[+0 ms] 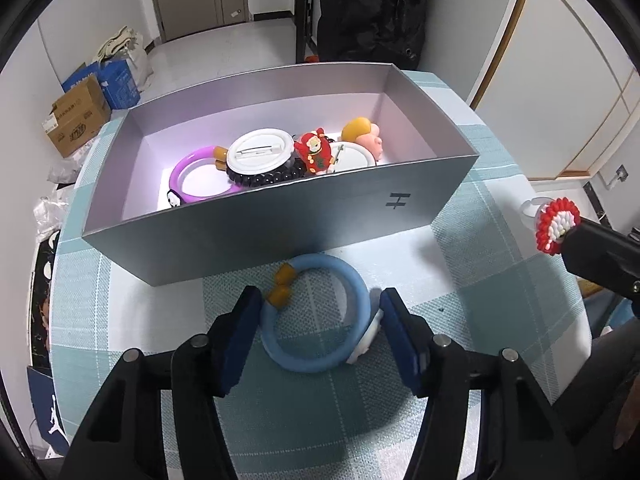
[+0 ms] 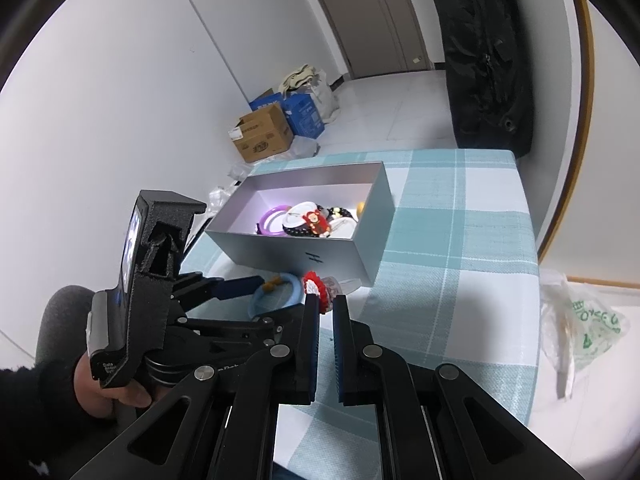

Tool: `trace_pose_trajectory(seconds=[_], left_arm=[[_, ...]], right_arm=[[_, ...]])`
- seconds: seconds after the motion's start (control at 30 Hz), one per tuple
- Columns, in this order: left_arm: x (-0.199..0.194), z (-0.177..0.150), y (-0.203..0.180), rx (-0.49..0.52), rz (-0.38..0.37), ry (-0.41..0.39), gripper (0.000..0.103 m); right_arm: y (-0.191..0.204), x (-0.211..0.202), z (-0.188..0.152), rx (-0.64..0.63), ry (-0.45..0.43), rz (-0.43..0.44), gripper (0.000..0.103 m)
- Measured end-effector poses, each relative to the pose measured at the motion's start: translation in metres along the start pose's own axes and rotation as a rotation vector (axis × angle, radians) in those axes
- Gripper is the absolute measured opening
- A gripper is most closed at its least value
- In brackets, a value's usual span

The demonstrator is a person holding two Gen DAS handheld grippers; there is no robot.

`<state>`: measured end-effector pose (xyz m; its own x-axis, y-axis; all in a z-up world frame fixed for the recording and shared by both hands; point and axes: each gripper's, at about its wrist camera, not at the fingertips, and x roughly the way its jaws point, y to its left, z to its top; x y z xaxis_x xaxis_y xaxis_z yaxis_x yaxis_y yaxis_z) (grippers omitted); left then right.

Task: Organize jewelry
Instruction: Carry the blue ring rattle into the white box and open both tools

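The left gripper [image 1: 320,334] stands with its jaws part-open on either side of the blue bangle [image 1: 316,316], which lies flat on the counter [image 1: 480,280] just in front of the grey box [image 1: 280,224]. The left pad seems to touch the ring's outer edge; the right pad sits beside the small white charm on it, and I cannot tell whether it presses. The bangle looks light and matte, probably a soft or rubbery ring that gives a little under pressure, so a squeeze across its width, clear of the two amber beads [image 1: 282,284], should hold without slipping. The white charm looks like the fragile part.

The right gripper [image 2: 326,306] has its jaws closed on a red-and-white beaded ornament [image 2: 314,286], pinched at its edge and held above the counter. It seems light but knobbly, and a clear piece hangs off it, so it may swing.

In the box I count one purple bangle [image 1: 192,178], one dark beaded bracelet [image 1: 264,178], two white round discs [image 1: 260,150], one red figure charm [image 1: 316,150] and one yellow-and-pink figure [image 1: 366,134]. Outside it: one blue bangle and one beaded ornament.
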<state>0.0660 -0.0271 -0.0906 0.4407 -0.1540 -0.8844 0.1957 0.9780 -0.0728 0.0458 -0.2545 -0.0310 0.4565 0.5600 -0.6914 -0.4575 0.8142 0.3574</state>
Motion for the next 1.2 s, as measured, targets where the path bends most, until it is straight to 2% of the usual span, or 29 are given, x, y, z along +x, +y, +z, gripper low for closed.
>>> trace_pose_trajectory(seconds=[0.23,0.77,0.97,1.2], left_arm=[[-0.006,0.001,0.001,-0.024,-0.026,-0.006,0.056],[-0.053,0.013,0.012,-0.089,-0.128,-0.163,0.056],[-0.065,0.024,0.024,-0.142,-0.174,-0.234,0.056],[-0.067,0.035,0.040,-0.183,-0.192,-0.267,0.056]], right_arm=[[-0.003,0.002,0.003,0.008,-0.003,0.015,0.006],[0.010,0.007,0.019,-0.015,-0.032,0.037,0.006],[0.012,0.011,0.029,-0.007,-0.045,0.059,0.006],[0.015,0.019,0.045,-0.007,-0.056,0.082,0.006]])
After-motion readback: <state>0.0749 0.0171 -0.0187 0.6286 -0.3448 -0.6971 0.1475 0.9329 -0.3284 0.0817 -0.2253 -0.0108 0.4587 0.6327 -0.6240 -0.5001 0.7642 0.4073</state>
